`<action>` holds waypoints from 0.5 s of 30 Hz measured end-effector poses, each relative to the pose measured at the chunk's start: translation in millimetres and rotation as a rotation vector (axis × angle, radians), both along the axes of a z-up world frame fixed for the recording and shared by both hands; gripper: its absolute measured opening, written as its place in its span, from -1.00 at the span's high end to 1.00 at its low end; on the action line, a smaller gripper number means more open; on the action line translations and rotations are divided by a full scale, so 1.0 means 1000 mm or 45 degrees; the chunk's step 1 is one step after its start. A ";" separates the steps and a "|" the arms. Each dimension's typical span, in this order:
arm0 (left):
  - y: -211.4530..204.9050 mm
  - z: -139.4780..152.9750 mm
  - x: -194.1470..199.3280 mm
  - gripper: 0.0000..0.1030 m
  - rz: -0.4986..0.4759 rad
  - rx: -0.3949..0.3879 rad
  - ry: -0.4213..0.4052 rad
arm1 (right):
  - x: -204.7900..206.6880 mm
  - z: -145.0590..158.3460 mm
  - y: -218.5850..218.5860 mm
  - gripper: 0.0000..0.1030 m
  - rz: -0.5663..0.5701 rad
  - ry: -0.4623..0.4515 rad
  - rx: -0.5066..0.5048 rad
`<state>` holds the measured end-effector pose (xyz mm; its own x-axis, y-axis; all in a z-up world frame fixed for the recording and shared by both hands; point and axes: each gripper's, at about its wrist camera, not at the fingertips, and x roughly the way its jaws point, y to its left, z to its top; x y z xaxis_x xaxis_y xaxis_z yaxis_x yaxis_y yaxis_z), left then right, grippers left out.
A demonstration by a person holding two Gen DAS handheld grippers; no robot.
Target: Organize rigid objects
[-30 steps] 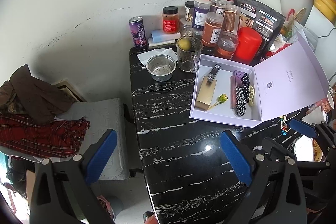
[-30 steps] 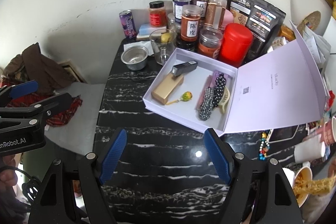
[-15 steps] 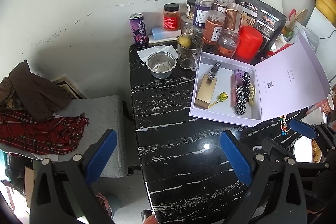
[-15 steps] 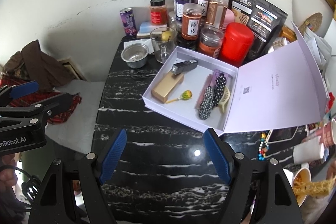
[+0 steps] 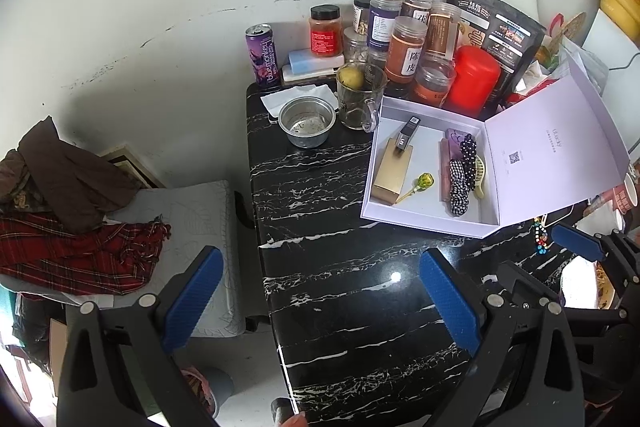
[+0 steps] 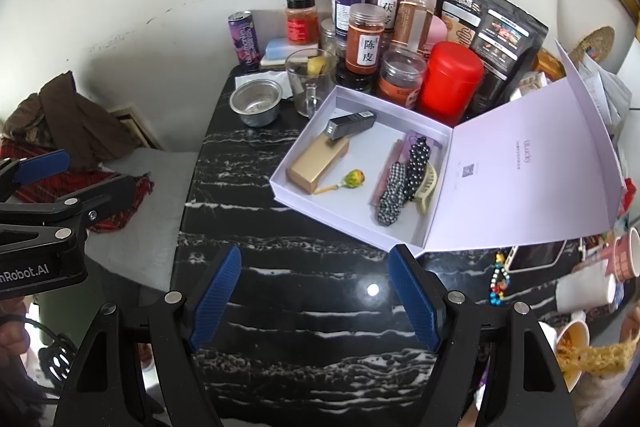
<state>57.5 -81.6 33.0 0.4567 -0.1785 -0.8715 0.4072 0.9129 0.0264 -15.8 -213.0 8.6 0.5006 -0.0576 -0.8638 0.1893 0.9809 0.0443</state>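
Box (image 6: 316, 203) beyond right claw (image 6: 316, 301), jaws apart, empty

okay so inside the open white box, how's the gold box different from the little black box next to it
The gold box is larger and plain; the black box is slimmer and carries a small pale label. The gold box lies flat on the white box's floor, while the black box rests with one end propped on it. Both are closed rectangular cartons.
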 end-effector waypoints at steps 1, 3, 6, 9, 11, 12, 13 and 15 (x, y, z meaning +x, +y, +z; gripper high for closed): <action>0.000 0.000 0.000 -0.95 0.000 0.001 -0.002 | 0.000 0.000 0.000 -0.50 0.000 0.000 0.000; 0.000 0.001 -0.001 -0.95 0.001 0.003 -0.005 | 0.000 0.000 0.000 -0.50 0.001 -0.001 -0.002; 0.000 0.001 -0.001 -0.95 0.001 0.004 -0.005 | -0.001 0.001 0.001 -0.50 0.001 -0.002 -0.003; 0.000 0.001 -0.001 -0.95 0.006 0.015 -0.010 | -0.001 0.001 0.000 -0.50 0.002 -0.003 -0.004; 0.001 0.002 -0.002 -0.95 0.005 0.021 -0.014 | -0.001 0.001 0.000 -0.50 0.003 -0.003 -0.005; 0.001 0.002 -0.002 -0.95 0.005 0.021 -0.015 | -0.001 0.001 0.000 -0.50 0.004 -0.003 -0.006; 0.001 0.002 -0.002 -0.95 0.004 0.021 -0.013 | -0.001 0.001 0.001 -0.50 0.002 -0.003 -0.005; 0.001 0.002 -0.002 -0.95 0.002 0.023 -0.010 | -0.001 0.001 0.001 -0.50 0.003 0.001 -0.007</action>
